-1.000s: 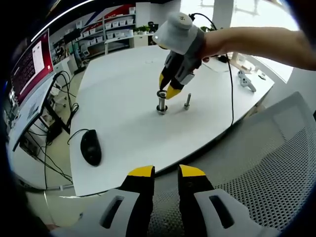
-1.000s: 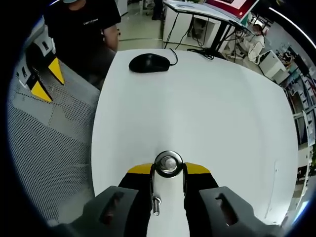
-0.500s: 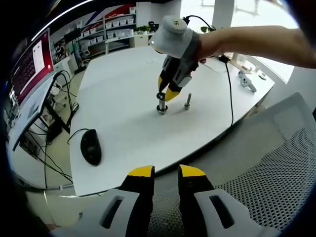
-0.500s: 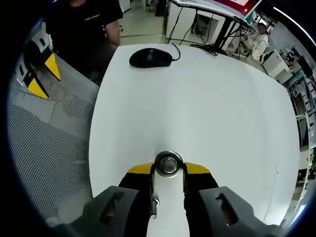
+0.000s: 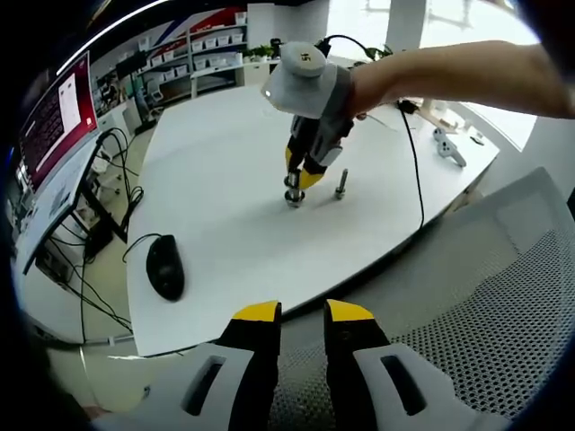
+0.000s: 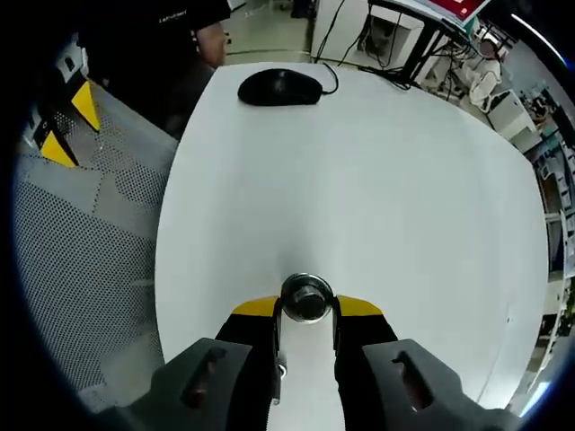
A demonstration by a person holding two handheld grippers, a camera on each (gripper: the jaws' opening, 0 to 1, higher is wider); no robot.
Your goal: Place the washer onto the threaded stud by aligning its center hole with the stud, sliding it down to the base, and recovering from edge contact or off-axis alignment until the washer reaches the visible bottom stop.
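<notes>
Left gripper view, near to far: left gripper (image 5: pixel 303 312) at the bottom, yellow-tipped jaws narrow with a small gap and nothing between them, hanging over a perforated grey chair surface (image 5: pixel 503 296) just off the near edge of the white table (image 5: pixel 216 180). Black computer mouse (image 5: pixel 165 267) near the table's near-left corner, its cable running off the left edge. Further in, around the middle of the table, right gripper (image 5: pixel 299 177) pointing steeply down, a person's hand (image 5: pixel 359 81) and forearm behind it, tips at the top of the upright threaded stud (image 5: pixel 294 191). Just to the right of the stud, standing apart from it, a second bolt (image 5: pixel 341 184). Far behind, shelving and a red-lit monitor.

Right gripper view, looking down the jaws: right gripper (image 6: pixel 305 307) closed narrow around the washer (image 6: pixel 305 297), a shiny ring sitting over the stud's end, bright metal showing through its centre hole; whether it has reached the bottom stop cannot be told. Beyond, bare white table, then the mouse (image 6: pixel 279 87) near the far edge.
</notes>
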